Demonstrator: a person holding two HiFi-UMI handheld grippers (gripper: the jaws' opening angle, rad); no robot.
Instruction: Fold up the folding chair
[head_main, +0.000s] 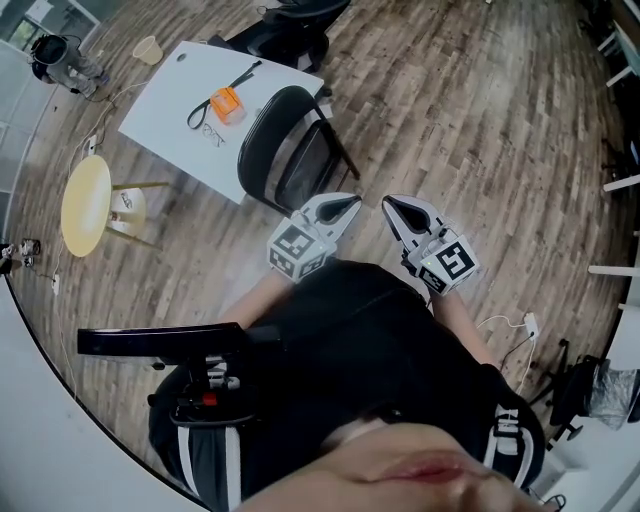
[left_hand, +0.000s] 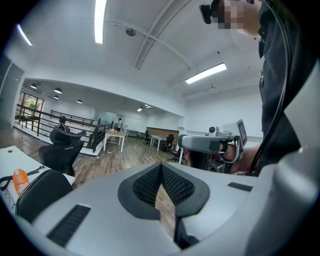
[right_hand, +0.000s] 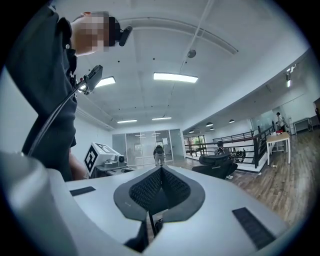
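Note:
The black folding chair (head_main: 285, 150) stands unfolded on the wood floor against the corner of a white table (head_main: 170, 120). Its rounded back also shows low at the left of the left gripper view (left_hand: 40, 192). My left gripper (head_main: 355, 203) and right gripper (head_main: 388, 204) are held side by side in front of the person's body, just short of the chair and not touching it. Both are shut with nothing between the jaws, as their own views show (left_hand: 161, 167) (right_hand: 161, 170). Each gripper view catches the other gripper (left_hand: 215, 145) (right_hand: 102, 157).
On the white table lie an orange object (head_main: 227, 103) and a black strap. A yellow round stool (head_main: 87, 205) stands to the left. A black office chair (head_main: 290, 30) is beyond the table. A black armrest (head_main: 160, 340) juts out at lower left.

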